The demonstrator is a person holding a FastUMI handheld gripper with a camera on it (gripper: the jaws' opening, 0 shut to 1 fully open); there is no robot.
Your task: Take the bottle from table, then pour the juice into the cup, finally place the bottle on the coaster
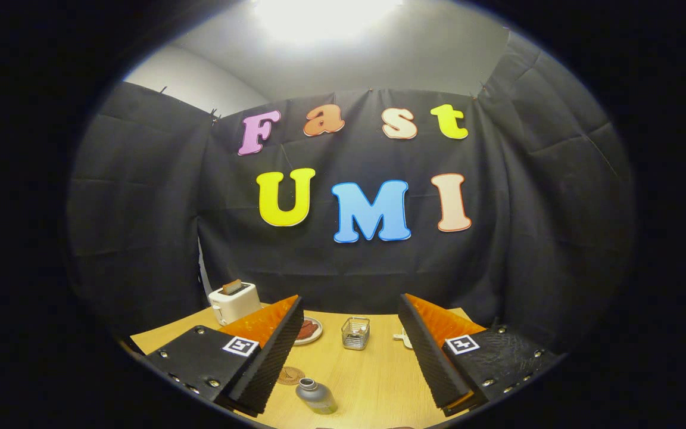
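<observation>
Claw (349, 357) spread wide and empty, held above the bench (373, 381). The bottle (315, 397) stands upright below and between the fingers, nearer the left one, with the coaster (290, 375) just beside it. The cup (355, 332) lies well beyond, with open bench between for the approach.

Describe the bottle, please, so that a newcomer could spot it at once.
On the wooden table, look between the open claw's two fingers, nearest the camera. The bottle stands there beside the round coaster, a small grey, narrow-necked thing.
</observation>
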